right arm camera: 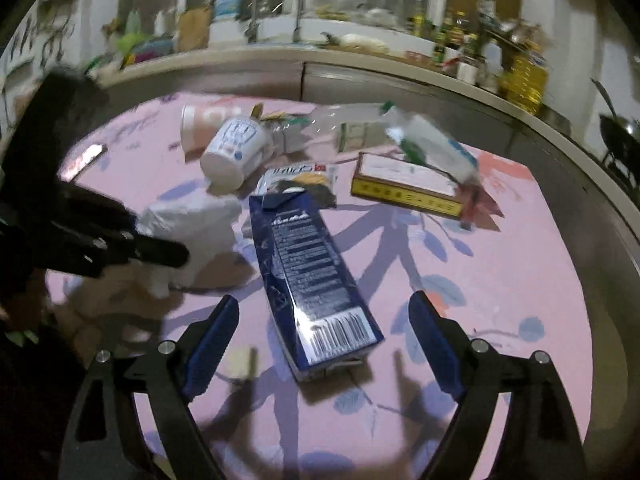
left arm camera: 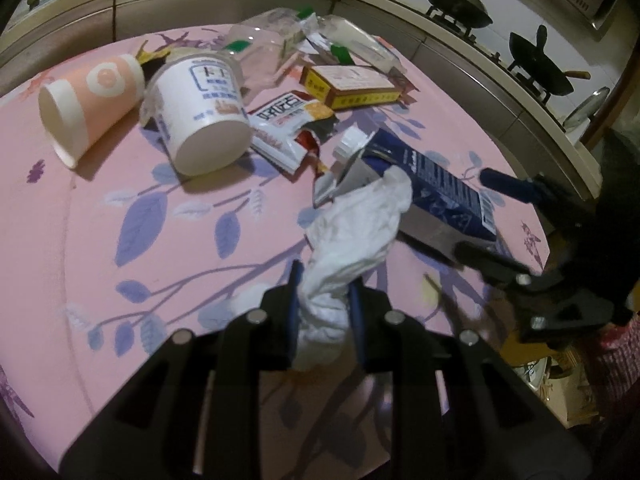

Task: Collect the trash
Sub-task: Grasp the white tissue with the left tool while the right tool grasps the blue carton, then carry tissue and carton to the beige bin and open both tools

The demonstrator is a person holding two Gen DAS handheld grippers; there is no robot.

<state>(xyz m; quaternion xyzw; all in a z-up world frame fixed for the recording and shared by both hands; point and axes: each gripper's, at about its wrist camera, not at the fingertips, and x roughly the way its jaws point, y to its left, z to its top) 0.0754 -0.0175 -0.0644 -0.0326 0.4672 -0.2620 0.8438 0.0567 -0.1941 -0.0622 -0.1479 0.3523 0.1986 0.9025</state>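
Note:
My left gripper [left arm camera: 325,286] is shut on a crumpled white tissue [left arm camera: 356,232], held just above the pink tablecloth; the tissue also shows in the right wrist view [right arm camera: 192,224]. My right gripper [right arm camera: 324,320] is open, its fingers on either side of the near end of a dark blue carton [right arm camera: 308,272] lying flat; the carton also shows in the left wrist view [left arm camera: 436,188]. Further back lie a pink paper cup [left arm camera: 88,100], a white tub [left arm camera: 204,112], a snack wrapper [left arm camera: 292,124], a yellow box [left arm camera: 352,86] and clear plastic bottles [left arm camera: 272,40].
The table wears a pink cloth with purple leaves [left arm camera: 120,248]. A kitchen counter [right arm camera: 304,60] with a sink and bottles runs behind it. Woks on a stove [left arm camera: 536,60] stand at the right. The table's edge [left arm camera: 560,248] is close to the carton.

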